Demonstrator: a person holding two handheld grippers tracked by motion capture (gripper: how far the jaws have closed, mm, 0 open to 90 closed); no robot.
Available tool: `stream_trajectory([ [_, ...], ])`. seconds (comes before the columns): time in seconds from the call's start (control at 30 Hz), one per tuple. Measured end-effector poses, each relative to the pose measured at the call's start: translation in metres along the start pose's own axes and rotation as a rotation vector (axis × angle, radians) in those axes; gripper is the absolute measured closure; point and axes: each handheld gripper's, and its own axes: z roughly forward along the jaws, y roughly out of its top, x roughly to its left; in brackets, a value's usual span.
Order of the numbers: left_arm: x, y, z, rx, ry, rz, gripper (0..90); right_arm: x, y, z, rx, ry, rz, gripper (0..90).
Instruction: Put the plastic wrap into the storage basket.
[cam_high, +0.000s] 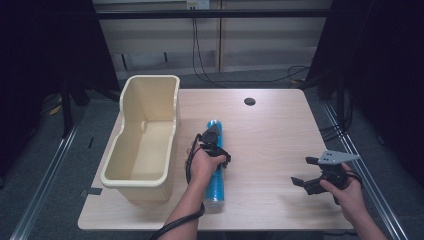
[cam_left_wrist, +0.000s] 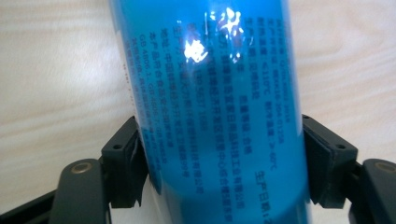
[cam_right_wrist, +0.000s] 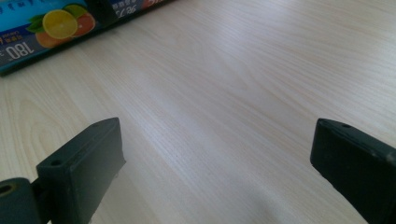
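Observation:
A blue tube (cam_high: 216, 186) with printed text lies lengthwise on the wooden table (cam_high: 272, 132), just right of a cream bin. My left gripper (cam_high: 212, 138) comes down over its middle. In the left gripper view the tube (cam_left_wrist: 210, 88) sits between both black pads (cam_left_wrist: 123, 163), which touch its sides. My right gripper (cam_high: 304, 171) hovers low at the table's right front, jaws wide apart with bare wood between them (cam_right_wrist: 217, 158). Far off in the right gripper view lies the tube's end (cam_right_wrist: 46, 28), printed with citrus fruit.
A tall cream plastic bin (cam_high: 172, 107) stands at the table's left side, reaching to the front edge. A dark round hole (cam_high: 249, 101) is in the tabletop near the back. Cables run on the floor behind the table.

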Motion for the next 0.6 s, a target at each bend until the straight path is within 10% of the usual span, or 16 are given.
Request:
stream_trajectory([
  [0.07, -0.002, 0.001, -0.003, 0.035, 0.058, 0.065, 29.7, 0.0, 0.0, 0.0, -0.001, 0.007, -0.004, 2.3],
  [0.6, -0.005, 0.004, -0.039, 0.086, 0.007, 0.097, 32.3, 0.0, 0.002, -0.002, -0.017, 0.011, -0.001, 2.3],
])
